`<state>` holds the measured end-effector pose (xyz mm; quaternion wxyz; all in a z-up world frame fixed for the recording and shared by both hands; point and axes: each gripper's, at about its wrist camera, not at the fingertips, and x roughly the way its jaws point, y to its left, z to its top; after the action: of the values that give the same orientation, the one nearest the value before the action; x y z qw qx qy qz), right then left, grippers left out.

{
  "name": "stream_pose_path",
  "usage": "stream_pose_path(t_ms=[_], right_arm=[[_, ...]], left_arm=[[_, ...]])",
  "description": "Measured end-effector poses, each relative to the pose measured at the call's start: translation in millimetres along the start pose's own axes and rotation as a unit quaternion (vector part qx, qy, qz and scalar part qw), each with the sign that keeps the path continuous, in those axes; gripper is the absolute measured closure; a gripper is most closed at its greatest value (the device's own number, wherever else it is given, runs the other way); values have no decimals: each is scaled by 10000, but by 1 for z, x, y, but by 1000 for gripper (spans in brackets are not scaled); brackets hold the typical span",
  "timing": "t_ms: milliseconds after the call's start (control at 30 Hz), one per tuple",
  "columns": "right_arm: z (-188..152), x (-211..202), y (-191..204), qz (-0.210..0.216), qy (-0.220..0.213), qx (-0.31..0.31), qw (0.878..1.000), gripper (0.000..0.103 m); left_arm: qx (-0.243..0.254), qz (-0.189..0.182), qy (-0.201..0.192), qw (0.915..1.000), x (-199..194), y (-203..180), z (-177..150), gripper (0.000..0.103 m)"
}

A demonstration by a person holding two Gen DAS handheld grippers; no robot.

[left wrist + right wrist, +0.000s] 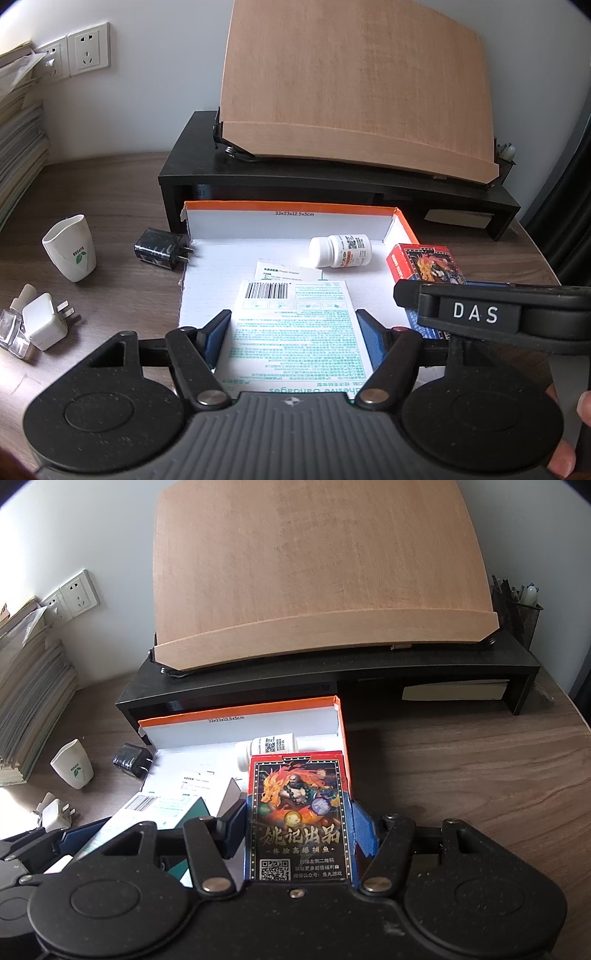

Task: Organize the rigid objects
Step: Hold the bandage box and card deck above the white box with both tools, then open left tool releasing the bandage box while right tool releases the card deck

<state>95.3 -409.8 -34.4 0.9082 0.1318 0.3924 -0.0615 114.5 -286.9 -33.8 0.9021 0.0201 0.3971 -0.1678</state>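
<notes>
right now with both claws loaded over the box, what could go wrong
1. The left claw holds the bandage box and the right claw the card pack close together; they could bump.
2. A dropped bandage box may knock the lying pill bottle, which could roll.

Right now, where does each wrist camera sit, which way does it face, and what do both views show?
Left wrist: low over the desk, facing the wall; left gripper shut on the bandage box over the orange-edged box; right gripper and fingers visible at right.
Right wrist: slightly to the right, same heading; right gripper shut on the card box; left gripper visible at lower left.
Shared: orange-edged box, pill bottle, black charger, white cup, wooden board.
</notes>
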Motion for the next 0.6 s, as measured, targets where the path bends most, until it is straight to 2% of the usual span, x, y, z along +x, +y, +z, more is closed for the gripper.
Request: stream_pose_path(t_ms=[100, 167, 400, 500, 600], right_arm=[[-1, 0, 0, 16, 0, 10, 10000, 31], [-2, -5, -2, -33, -120, 29, 9999, 26], [-10, -25, -1, -71, -399, 189, 9990, 25], [-14, -34, 8, -54, -496, 186, 9986, 25], [-18, -41, 22, 6, -513, 114, 9986, 24]], left_arm=[[-20, -207, -6, 9998, 1, 3, -1, 31], [2, -310, -47, 9995, 1, 3, -2, 30], [-46, -475, -286, 9985, -16, 13, -7, 20], [-131, -417, -497, 9978, -31, 31, -12, 17], [-234, -87, -733, 9970, -49, 60, -21, 16]])
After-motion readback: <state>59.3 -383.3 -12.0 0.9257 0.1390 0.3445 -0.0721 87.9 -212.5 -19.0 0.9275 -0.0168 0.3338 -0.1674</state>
